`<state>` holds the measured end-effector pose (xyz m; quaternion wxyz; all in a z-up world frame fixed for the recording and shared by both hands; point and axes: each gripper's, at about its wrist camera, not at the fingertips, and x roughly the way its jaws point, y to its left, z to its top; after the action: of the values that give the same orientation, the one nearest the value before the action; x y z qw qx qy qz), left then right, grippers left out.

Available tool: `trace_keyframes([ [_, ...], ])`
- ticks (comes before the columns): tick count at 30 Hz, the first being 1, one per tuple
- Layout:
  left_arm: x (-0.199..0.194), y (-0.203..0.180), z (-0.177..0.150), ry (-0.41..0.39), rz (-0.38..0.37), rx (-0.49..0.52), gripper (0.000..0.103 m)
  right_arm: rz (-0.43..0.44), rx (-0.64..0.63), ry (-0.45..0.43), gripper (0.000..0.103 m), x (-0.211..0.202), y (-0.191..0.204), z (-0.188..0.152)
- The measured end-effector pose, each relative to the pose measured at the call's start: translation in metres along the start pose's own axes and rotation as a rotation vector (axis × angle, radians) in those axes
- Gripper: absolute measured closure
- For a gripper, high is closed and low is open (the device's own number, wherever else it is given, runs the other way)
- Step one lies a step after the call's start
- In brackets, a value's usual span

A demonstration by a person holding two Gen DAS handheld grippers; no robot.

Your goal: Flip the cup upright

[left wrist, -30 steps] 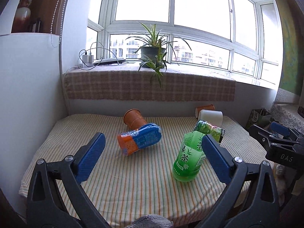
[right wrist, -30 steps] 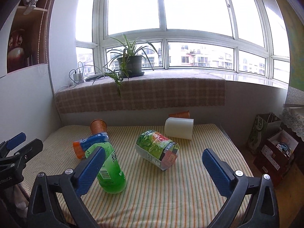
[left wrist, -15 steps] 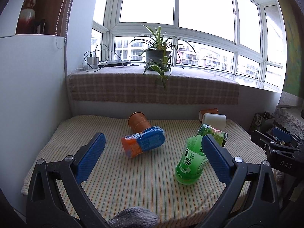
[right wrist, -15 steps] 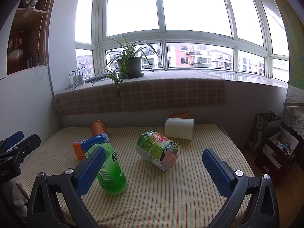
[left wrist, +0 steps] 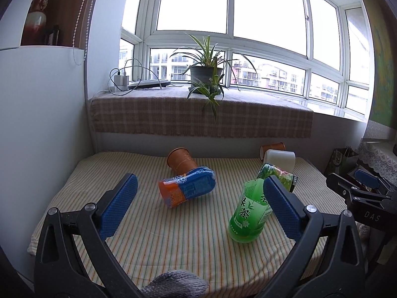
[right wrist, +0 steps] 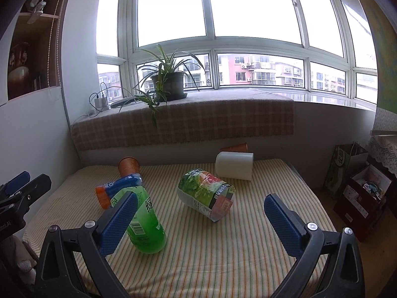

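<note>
Several cups lie tipped over on a striped cloth table [left wrist: 148,233]. A bright green cut-bottle cup [left wrist: 249,213] stands tilted, also in the right wrist view [right wrist: 146,226]. An orange-and-blue cup [left wrist: 187,190] lies on its side against a brown paper cup [left wrist: 180,160]. A green-and-pink label cup [right wrist: 207,198] lies on its side. A white cup [right wrist: 234,165] and an orange cup [right wrist: 235,147] lie at the back. My left gripper [left wrist: 196,203] is open and empty, above the near edge. My right gripper [right wrist: 199,221] is open and empty.
A plaid-covered window sill [left wrist: 198,114] with a potted plant [left wrist: 206,74] and chargers [left wrist: 120,80] runs behind the table. A white wall [left wrist: 42,124] is at the left. Bags and boxes [right wrist: 359,186] stand on the floor to the right.
Both grippers have drifted slightly back and up from the table, so the cups look a little smaller. The jaws stay open and the cups have not moved.
</note>
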<state>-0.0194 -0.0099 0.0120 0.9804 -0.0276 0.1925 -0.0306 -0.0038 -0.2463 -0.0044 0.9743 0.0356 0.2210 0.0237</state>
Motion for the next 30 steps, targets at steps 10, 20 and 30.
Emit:
trace_keyframes([
  [10,-0.004,0.003,0.010,-0.010,0.011,0.000,0.000,0.012,0.005,-0.009,0.000,-0.002,0.003,0.003],
  [20,-0.008,0.000,0.009,-0.016,0.015,0.006,0.000,0.028,-0.003,-0.011,0.000,-0.009,0.005,0.001],
  [30,-0.011,-0.007,0.006,-0.004,0.016,0.018,0.000,0.039,0.019,0.000,0.000,-0.009,-0.003,-0.003],
])
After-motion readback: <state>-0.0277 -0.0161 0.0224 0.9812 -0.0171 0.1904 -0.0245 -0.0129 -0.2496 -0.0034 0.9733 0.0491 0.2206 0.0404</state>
